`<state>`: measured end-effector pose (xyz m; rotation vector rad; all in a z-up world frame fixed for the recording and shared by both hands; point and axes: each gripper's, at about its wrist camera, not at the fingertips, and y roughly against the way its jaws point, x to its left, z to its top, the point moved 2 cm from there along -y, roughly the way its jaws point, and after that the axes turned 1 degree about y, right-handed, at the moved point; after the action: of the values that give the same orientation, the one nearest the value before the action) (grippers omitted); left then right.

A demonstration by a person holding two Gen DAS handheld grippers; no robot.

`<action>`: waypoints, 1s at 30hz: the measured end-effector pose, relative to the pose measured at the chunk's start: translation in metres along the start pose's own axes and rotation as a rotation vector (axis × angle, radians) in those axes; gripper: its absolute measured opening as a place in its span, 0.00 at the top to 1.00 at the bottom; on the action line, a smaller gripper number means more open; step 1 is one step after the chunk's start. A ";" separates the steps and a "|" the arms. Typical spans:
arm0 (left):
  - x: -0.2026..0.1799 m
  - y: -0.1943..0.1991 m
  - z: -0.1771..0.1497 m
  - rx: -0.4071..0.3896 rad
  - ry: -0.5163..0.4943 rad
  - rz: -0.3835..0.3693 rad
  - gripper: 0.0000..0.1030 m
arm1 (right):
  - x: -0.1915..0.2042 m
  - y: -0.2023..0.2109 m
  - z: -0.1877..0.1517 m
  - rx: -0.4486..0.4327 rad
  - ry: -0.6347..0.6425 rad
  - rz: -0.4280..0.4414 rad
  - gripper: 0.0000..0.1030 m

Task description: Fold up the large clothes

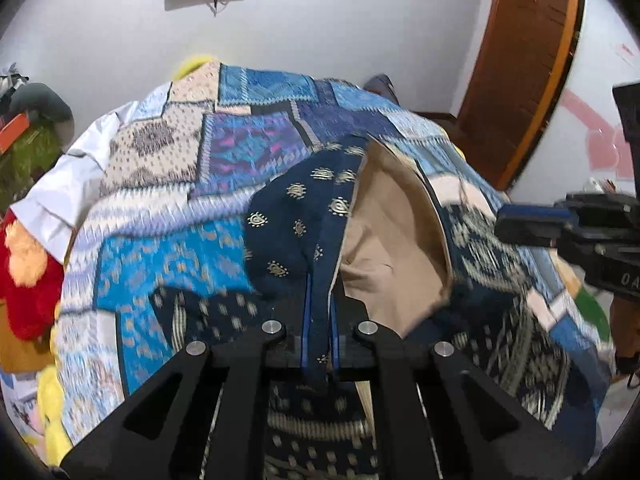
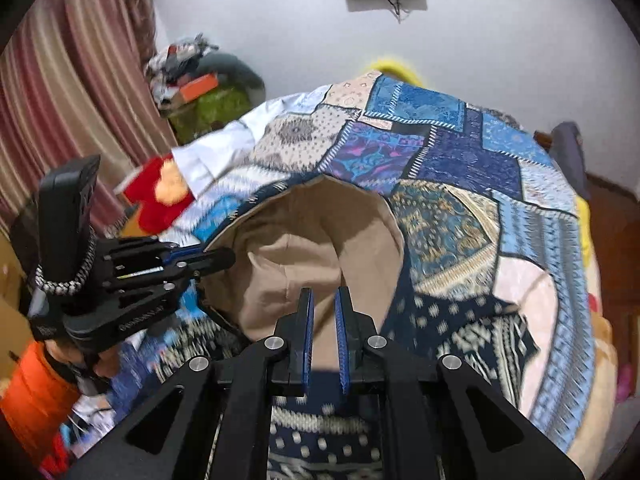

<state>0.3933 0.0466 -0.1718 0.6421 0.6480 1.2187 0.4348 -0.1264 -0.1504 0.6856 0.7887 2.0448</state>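
Both grippers angle steeply down over the bed, side by side. Left gripper (image 1: pixel 321 304) jaws clamped on a navy fold of the garment (image 1: pixel 296 216), a dark blue cloth with gold teardrop motifs and a plain beige lining (image 1: pixel 394 240). Right gripper (image 2: pixel 325 320) jaws drawn together on the beige lining edge; the blue ribbed pads (image 2: pixel 308 332) are visible, cloth pinched between. The garment is lifted, billowing open like a hood over a patchwork blanket (image 2: pixel 460 152) of blue, purple and cream blocks. Motion blur smears the lower cloth. White shirt (image 1: pixel 80 168) partly buried under the blanket. Garment's full outline can't be made out.
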 end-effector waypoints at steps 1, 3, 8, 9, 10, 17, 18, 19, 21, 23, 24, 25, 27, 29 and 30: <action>-0.004 0.001 -0.010 0.017 -0.007 -0.004 0.93 | 0.005 0.005 -0.008 0.008 0.016 -0.026 0.92; -0.011 0.002 -0.028 0.048 -0.009 -0.023 0.93 | 0.007 0.012 -0.020 0.021 0.014 -0.048 0.92; -0.028 0.009 -0.080 0.105 -0.016 -0.072 0.93 | -0.005 0.031 -0.066 0.079 -0.053 -0.046 0.92; -0.030 0.011 -0.089 0.115 -0.018 -0.079 0.93 | -0.007 0.034 -0.075 0.088 -0.047 -0.067 0.92; -0.032 0.013 -0.101 0.125 -0.022 -0.085 0.93 | -0.008 0.035 -0.082 0.096 -0.038 -0.087 0.92; -0.033 0.007 -0.165 0.263 -0.006 -0.031 0.78 | -0.026 0.050 -0.133 0.165 -0.059 -0.163 0.92; -0.032 0.006 -0.172 0.290 0.000 -0.008 0.73 | -0.031 0.052 -0.141 0.177 -0.084 -0.153 0.92; -0.029 0.009 -0.175 0.295 0.011 0.008 0.64 | -0.033 0.052 -0.144 0.186 -0.098 -0.150 0.92; -0.025 0.019 -0.176 0.291 0.034 0.017 0.50 | -0.038 0.053 -0.155 0.205 -0.127 -0.151 0.92; -0.021 0.032 -0.168 0.261 0.054 0.009 0.42 | -0.041 0.058 -0.163 0.188 -0.134 -0.175 0.92; -0.019 0.040 -0.161 0.236 0.059 0.012 0.39 | -0.042 0.061 -0.166 0.178 -0.130 -0.198 0.92; -0.017 0.047 -0.152 0.209 0.057 0.024 0.33 | -0.042 0.064 -0.168 0.174 -0.122 -0.212 0.92; -0.016 0.055 -0.133 0.157 0.040 0.052 0.28 | -0.043 0.068 -0.169 0.169 -0.119 -0.216 0.92; -0.015 0.056 -0.110 0.120 0.019 0.081 0.25 | -0.047 0.070 -0.169 0.166 -0.138 -0.202 0.92; -0.014 0.053 -0.099 0.107 0.013 0.096 0.24 | -0.049 0.070 -0.169 0.168 -0.149 -0.195 0.92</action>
<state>0.2830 0.0544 -0.1958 0.7624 0.7038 1.2846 0.3069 -0.2487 -0.2188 0.8120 0.9094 1.7451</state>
